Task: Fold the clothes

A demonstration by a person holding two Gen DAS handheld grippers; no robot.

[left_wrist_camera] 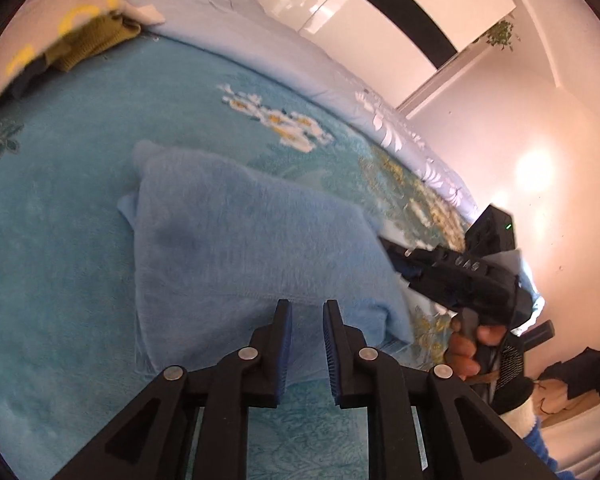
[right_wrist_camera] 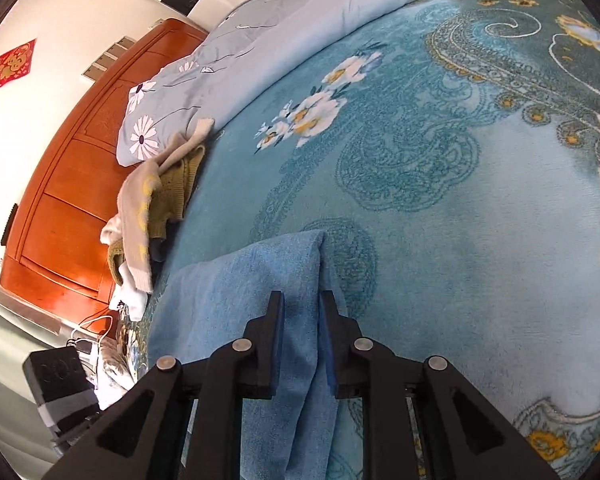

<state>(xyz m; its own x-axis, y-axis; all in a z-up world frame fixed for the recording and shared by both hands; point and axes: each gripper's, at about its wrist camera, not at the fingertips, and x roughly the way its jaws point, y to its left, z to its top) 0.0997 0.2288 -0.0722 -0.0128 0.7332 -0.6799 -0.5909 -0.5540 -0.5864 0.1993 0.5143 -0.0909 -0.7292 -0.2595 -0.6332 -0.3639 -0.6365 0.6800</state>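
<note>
A light blue fleece garment (left_wrist_camera: 240, 232) lies folded on the teal patterned blanket (left_wrist_camera: 60, 280). My left gripper (left_wrist_camera: 307, 306) sits at the garment's near hem, jaws narrow, with the blue cloth filling the gap between its fingers. In the left wrist view a hand holds my right gripper (left_wrist_camera: 384, 240), its tip at the garment's right edge. In the right wrist view the same blue garment (right_wrist_camera: 240, 300) runs as a creased fold between the fingers of my right gripper (right_wrist_camera: 302, 296), which is shut on it.
A pile of beige, olive and white clothes (right_wrist_camera: 152, 208) lies at the blanket's edge near a grey-blue flowered duvet (right_wrist_camera: 228, 64). An orange wooden headboard (right_wrist_camera: 68, 184) and a black box (right_wrist_camera: 56, 376) with cables stand beside the bed. More clothes (left_wrist_camera: 580, 376) lie by the wall.
</note>
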